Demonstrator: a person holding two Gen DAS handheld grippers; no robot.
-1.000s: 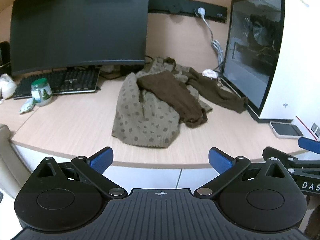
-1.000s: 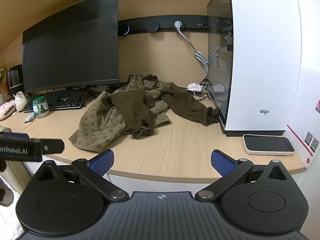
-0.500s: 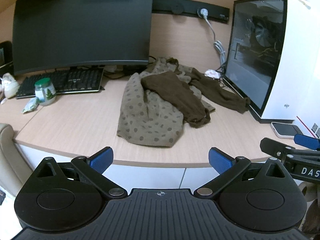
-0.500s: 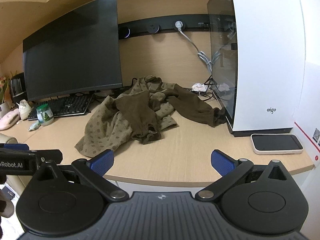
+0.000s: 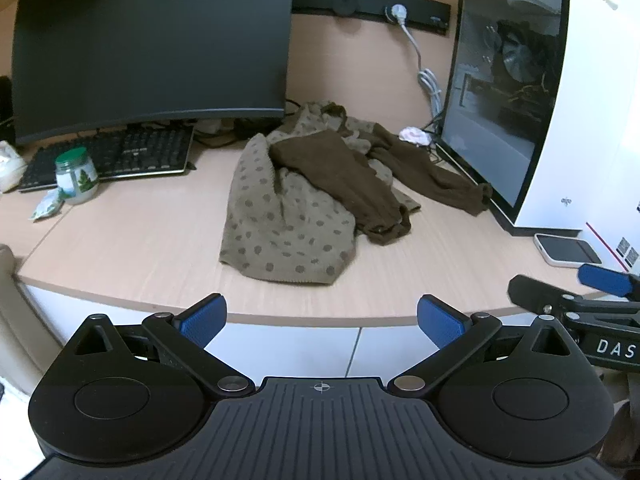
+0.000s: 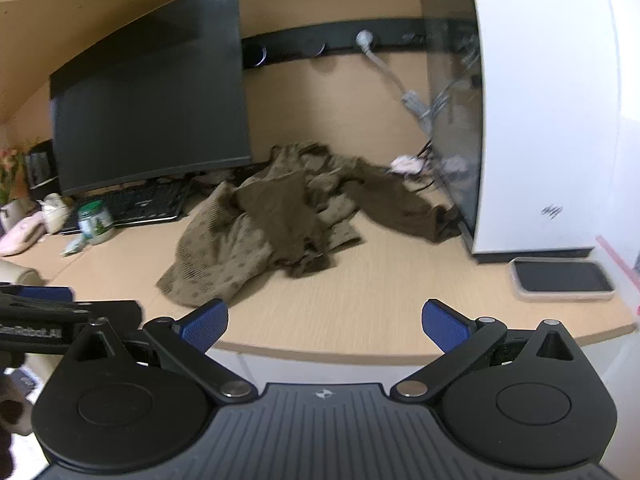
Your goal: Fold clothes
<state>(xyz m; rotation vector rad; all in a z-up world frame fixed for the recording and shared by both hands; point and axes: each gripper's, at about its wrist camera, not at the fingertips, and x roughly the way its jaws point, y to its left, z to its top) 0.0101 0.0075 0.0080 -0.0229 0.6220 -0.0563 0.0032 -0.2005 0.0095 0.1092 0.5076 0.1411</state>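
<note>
A crumpled olive garment with brown dots (image 5: 280,220) (image 6: 224,256) lies in the middle of the wooden desk (image 5: 120,240) (image 6: 360,300). Its plain dark brown sleeves (image 5: 348,184) (image 6: 400,204) sprawl over it and toward the right. My left gripper (image 5: 322,316) hangs open in front of the desk's near edge, short of the garment, with nothing between its blue pads (image 5: 202,316). My right gripper (image 6: 324,320) is open too, level with the desk's near edge, empty. Each gripper shows at the side of the other's view.
A dark curved monitor (image 5: 152,52) and a keyboard (image 5: 120,156) stand at the back left, with a green-lidded jar (image 5: 76,176) beside them. A white PC case (image 5: 580,120) fills the right side, a phone (image 5: 568,250) lying in front of it. Cables hang at the back wall.
Both grippers have moved closer to the desk and risen a little, so the garment looks larger. The right wrist view is blurred from motion. Both grippers stay open.
</note>
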